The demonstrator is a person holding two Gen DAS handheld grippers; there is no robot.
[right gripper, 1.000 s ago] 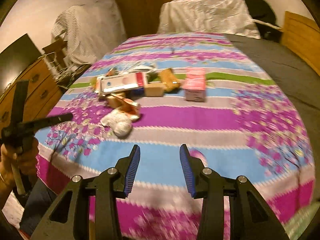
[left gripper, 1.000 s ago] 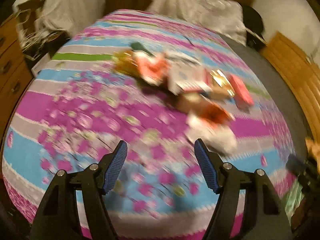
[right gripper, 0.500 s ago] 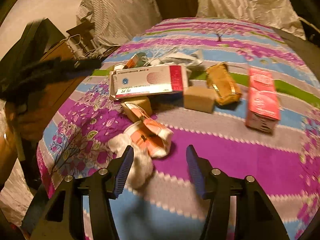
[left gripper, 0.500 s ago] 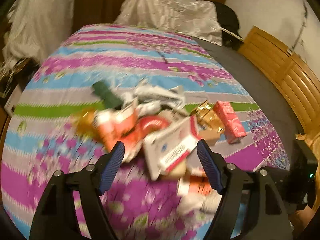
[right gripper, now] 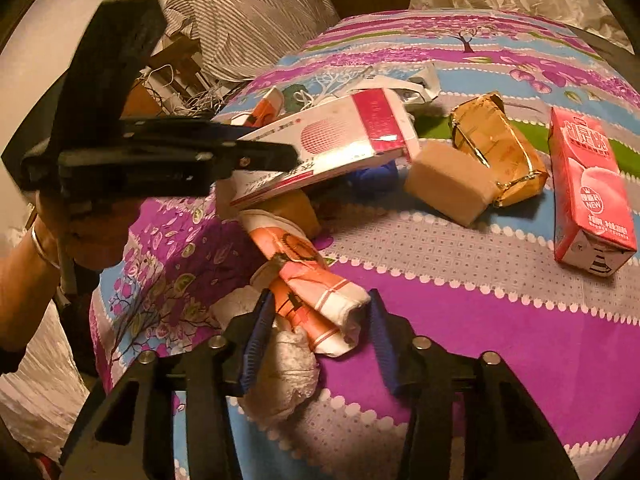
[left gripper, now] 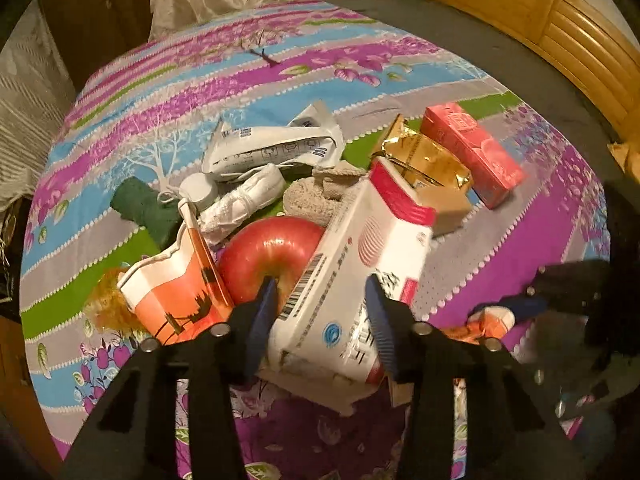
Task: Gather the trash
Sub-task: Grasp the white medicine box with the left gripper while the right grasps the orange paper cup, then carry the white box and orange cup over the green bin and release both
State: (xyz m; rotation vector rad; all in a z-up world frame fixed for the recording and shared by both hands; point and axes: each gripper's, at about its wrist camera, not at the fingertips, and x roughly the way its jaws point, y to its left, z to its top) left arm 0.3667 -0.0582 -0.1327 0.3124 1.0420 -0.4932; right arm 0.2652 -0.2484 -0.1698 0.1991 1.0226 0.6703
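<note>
Trash heaped on a striped floral bedspread [left gripper: 168, 92]. Left gripper [left gripper: 320, 320] low over the heap, fingers just drawn closer, clamped on the near end of a white-and-red carton [left gripper: 352, 272], which tilts up off the pile. Beside it: red apple [left gripper: 272, 252], orange-and-white paper cup [left gripper: 176, 288] lying on its side, contents not visible. Behind: white foil pouch [left gripper: 276, 148], gold wrapper [left gripper: 428, 156], pink drink carton [left gripper: 472, 148] lying flat, closed. Right gripper [right gripper: 318, 328] down at the near edge of the pile, fingers just narrowed around an orange-striped crumpled wrapper [right gripper: 316, 292] and white tissue wad [right gripper: 284, 372]; pads close beside the wrapper, firm contact cannot be told. Tan block [right gripper: 448, 184] apart, further back.
</note>
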